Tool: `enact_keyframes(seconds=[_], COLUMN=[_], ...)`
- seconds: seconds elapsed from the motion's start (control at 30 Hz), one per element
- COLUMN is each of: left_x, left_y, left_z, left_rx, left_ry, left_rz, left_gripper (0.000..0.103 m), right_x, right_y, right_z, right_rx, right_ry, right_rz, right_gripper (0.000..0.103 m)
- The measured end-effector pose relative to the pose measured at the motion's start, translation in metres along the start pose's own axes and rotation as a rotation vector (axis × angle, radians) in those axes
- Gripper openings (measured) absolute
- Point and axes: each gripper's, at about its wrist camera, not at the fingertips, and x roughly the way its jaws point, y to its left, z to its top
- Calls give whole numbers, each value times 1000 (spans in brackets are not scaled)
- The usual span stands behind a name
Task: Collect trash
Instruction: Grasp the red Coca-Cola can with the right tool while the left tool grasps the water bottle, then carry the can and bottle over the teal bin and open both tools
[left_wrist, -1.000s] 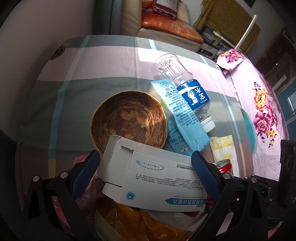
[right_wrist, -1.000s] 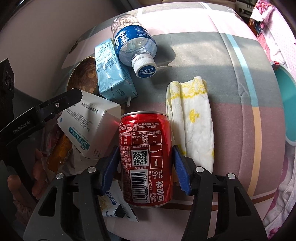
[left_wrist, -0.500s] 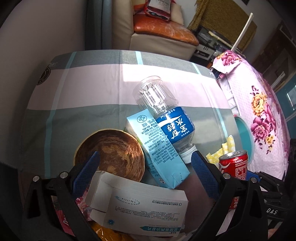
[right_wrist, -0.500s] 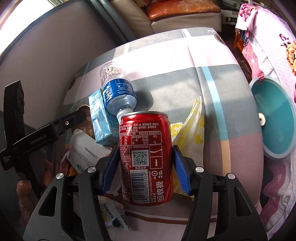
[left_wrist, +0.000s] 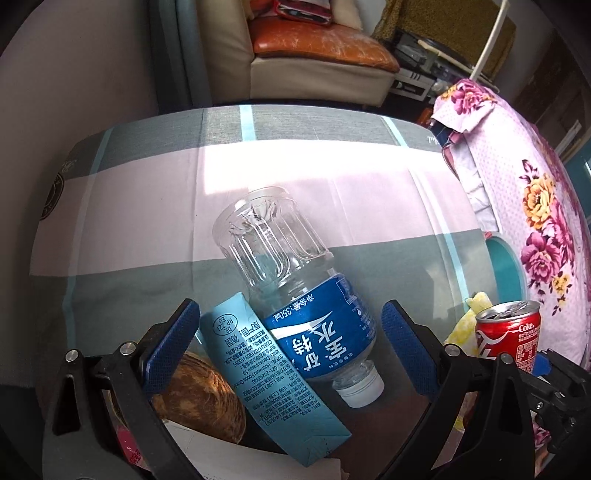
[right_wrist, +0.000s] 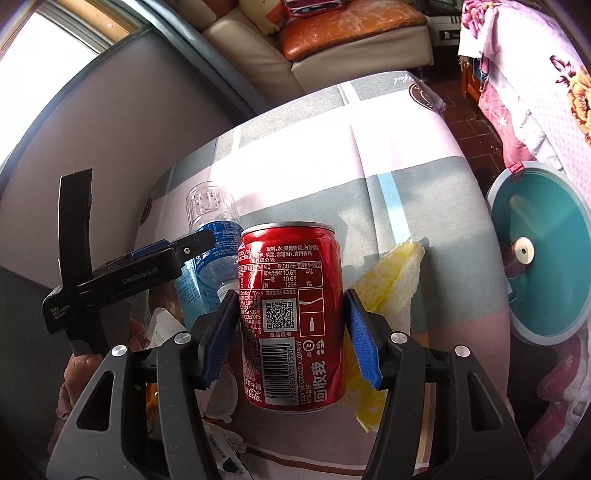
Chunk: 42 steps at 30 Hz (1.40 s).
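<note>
My right gripper clamps the red cola can upright between its blue pads, lifted above the striped tabletop with the teal bin off to its right. My left gripper stands wide and holds nothing, hovering over the clear water bottle lying on its side against the light blue carton, with a yellow napkin nearby.
</note>
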Motion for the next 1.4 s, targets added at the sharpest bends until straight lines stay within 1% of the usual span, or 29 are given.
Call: enact_keyframes(seconds=[0.1, 0.2, 0.23, 0.27, 0.33, 0.43, 0.5, 0.6, 0.63, 0.67, 0.8, 0.9, 0.93, 1.0, 1.07, 1.2, 1.33, 1.4], left_x=[7, 11, 11, 13, 14, 15, 15, 23, 27, 31, 44, 49, 48, 46, 45, 43, 43, 44], left_y=[-10, -24, -28, -34, -46, -67, -77, -78, -75, -73, -69, -70, -71, -76, -79, -78, -70, -70], left_z=[3, 5, 6, 6, 5, -3, -7, -8, -8, -7, -9, -12, -13, -16, -21, -29, -30, -30], left_rx=[30, 73, 89, 105, 146, 220, 246, 226, 209, 189, 154, 150, 157, 182, 206, 223, 193, 195], left_ry=[-13, -29, -32, -28, -26, -38, -34, -17, -6, 6, 49, 57, 53, 48, 50, 52, 50, 47], left_rz=[10, 35, 42, 34, 8, 0, -15, -29, -36, -38, -28, -34, -38, -28, -42, -58, -44, -24], left_gripper=[98, 82, 74, 68, 68, 68, 69, 74, 78, 79, 79, 79, 71, 71, 71, 71, 72, 72], right_x=[4, 8, 9, 9, 11, 13, 15, 16, 17, 17, 13, 3, 0, -7, -10, -10, -15, -12], right_y=[-17, -36, -41, -46, -53, -61, -66, -72, -74, -75, -80, -85, -87, -90, -91, -83, -68, -61], right_z=[-3, -7, -8, -9, -12, -14, -15, -16, -16, -17, -18, -19, -20, -21, -20, -14, -10, -10], right_rx=[34, 70, 80, 88, 101, 111, 118, 133, 133, 132, 140, 149, 154, 160, 159, 133, 76, 45], right_ry=[12, 21, 25, 27, 30, 36, 39, 43, 45, 48, 46, 26, 22, 10, -3, -25, -68, -53], right_rz=[-3, -8, -10, -12, -15, -24, -29, -14, -16, -18, -17, -32, -36, -49, -63, -97, -126, -129], right_gripper=[55, 55, 55, 55, 56, 56, 56, 58, 62, 64, 65, 67, 67, 67, 67, 67, 67, 67])
